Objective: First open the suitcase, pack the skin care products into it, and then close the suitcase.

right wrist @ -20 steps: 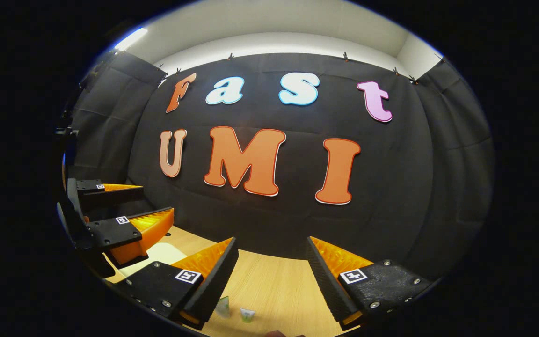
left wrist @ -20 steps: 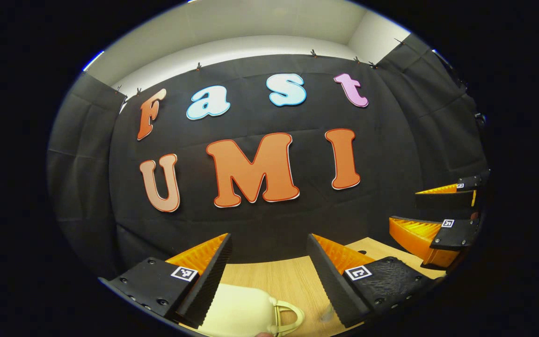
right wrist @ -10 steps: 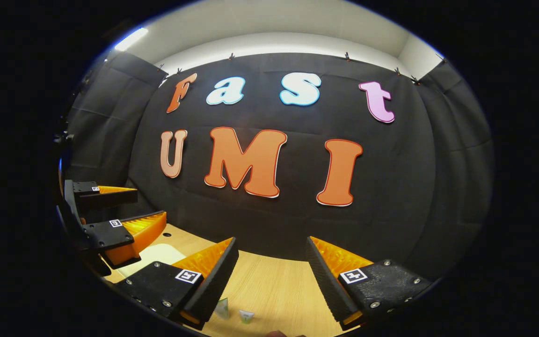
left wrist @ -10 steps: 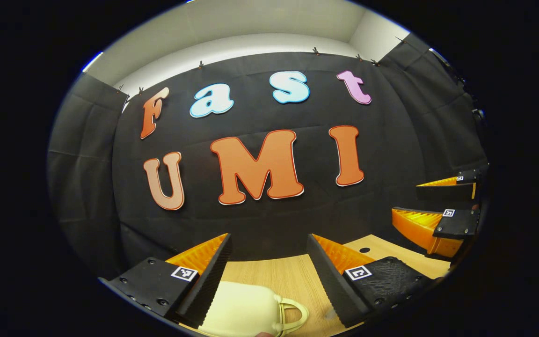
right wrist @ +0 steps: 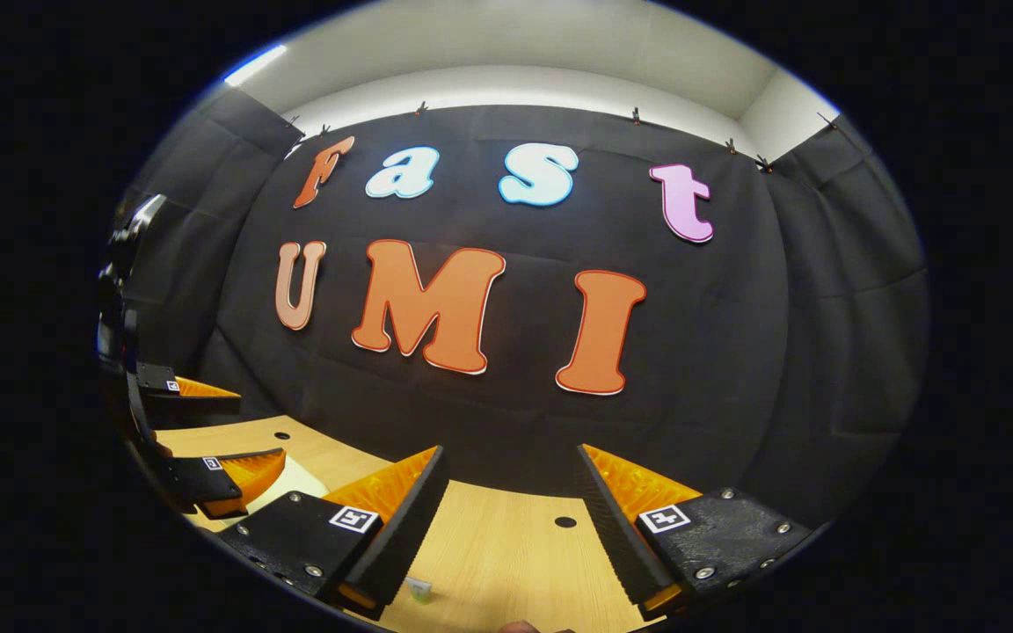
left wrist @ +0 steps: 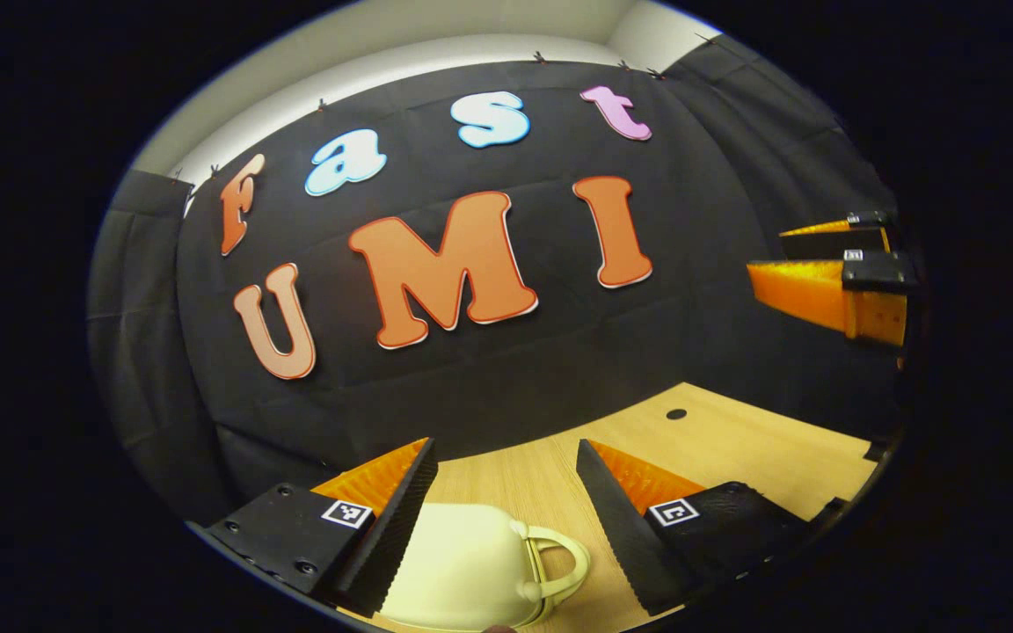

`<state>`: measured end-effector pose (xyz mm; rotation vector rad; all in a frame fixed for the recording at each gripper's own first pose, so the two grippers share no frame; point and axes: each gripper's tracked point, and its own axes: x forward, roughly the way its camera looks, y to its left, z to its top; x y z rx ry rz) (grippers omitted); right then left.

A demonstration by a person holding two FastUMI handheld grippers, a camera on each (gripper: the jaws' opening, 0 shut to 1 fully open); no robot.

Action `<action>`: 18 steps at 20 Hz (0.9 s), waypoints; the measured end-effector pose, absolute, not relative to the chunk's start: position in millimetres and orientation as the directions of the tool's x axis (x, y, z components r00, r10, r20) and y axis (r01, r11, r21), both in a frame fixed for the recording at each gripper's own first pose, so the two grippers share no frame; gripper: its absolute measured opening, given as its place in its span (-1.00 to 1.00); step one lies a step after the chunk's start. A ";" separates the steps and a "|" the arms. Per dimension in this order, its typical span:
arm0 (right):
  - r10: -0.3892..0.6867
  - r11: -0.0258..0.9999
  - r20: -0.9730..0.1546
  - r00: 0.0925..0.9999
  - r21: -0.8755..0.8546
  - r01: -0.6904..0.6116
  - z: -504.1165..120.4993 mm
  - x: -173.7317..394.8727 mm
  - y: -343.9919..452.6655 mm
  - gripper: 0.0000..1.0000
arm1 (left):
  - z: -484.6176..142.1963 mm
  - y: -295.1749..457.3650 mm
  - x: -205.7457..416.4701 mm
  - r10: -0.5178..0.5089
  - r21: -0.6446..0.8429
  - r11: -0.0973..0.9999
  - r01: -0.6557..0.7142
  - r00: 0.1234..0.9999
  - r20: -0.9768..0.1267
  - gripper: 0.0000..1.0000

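Note:
A cream suitcase point(left wrist: 462, 567) with a looped handle point(left wrist: 564, 563) lies shut on the wooden table point(left wrist: 735, 440), just below and between the fingers of my left gripper point(left wrist: 502, 453), which is open and holds nothing. My right gripper point(left wrist: 766, 251) hangs open at the right edge of the left gripper view. In the right gripper view my right gripper point(right wrist: 508, 457) is open above the table, and a small green and white skin care item point(right wrist: 419, 589) peeks out by its left finger. The left gripper point(right wrist: 260, 428) stands open at the far left, over a pale patch of the suitcase point(right wrist: 300, 479).
The black cloth wall point(right wrist: 735, 352) rises close behind the table's far edge. Small round holes point(right wrist: 565, 522) mark the tabletop point(right wrist: 506, 545). Bare wood stretches to the right of the suitcase in the left gripper view.
The left gripper view has tipped down and rolled, showing more table and suitcase; the right gripper sits higher in it. In the right gripper view the skin care items slid toward the bottom edge.

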<state>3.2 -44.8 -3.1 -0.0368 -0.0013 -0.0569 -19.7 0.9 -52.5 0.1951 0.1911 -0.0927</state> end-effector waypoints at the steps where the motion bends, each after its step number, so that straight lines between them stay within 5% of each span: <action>1: -0.059 0.997 -0.009 0.998 -0.048 0.059 -7.5 1.9 -48.8 0.82 | -59.1 1.3 -20.5 -0.083 0.209 0.969 0.130 0.972 -0.219 0.96; 9: -0.113 0.993 -0.060 0.992 -0.041 0.110 -31.2 -9.8 -81.3 0.84 | -126.7 10.4 -52.6 -0.096 0.422 0.852 0.309 0.886 -0.454 0.94; 18: -0.147 0.989 -0.083 0.986 -0.047 0.143 -47.1 -16.5 -113.9 0.84 | -161.3 32.9 -60.3 -0.020 0.609 0.672 0.422 0.832 -0.554 0.94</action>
